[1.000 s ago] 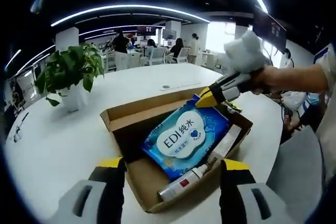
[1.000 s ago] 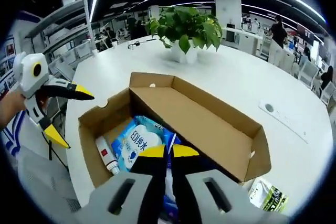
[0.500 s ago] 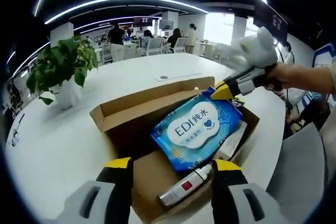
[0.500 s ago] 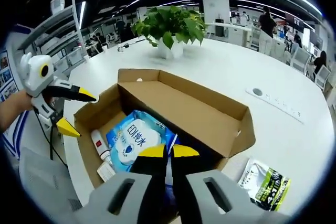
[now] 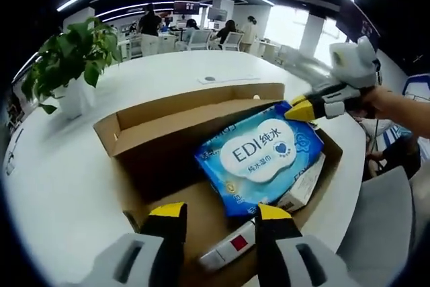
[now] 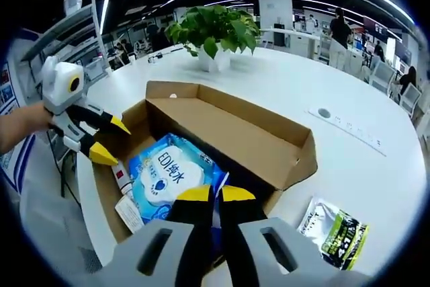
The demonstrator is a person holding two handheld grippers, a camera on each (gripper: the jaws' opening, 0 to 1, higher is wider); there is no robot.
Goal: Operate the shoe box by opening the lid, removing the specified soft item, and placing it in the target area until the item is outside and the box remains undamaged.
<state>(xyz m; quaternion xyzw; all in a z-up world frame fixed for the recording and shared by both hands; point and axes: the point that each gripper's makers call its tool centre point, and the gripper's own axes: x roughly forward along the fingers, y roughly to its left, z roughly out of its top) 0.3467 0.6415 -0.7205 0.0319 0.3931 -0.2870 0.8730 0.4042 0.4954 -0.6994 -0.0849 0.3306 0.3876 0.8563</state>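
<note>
We work over the table [image 6: 376, 166], with the box [image 5: 161, 119] lying open ahead of both tongs, its lid folded back on the far side in the left gripper view. The lid step looks done; the step in hand is lifting out the soft item, which we take to be the wipes pack [image 5: 259, 162].

The pack sits tilted inside the box, one corner raised. Our right tongs [image 6: 215, 195] are pinched narrow on that corner, blue film showing between the tips. Our left tongs [image 5: 213, 212] stand wide, holding nothing, just over the near wall of the box, above a small tube [image 5: 228, 250] lying along that wall.

To do this well, we judge the lift should go straight up and slow, so the pack clears the walls without dragging on the cardboard. The film grip looks thin and could slip. The left tongs could steady the near wall.

A green sachet [image 6: 336, 233] lies outside, to the right of the right tongs.
</note>
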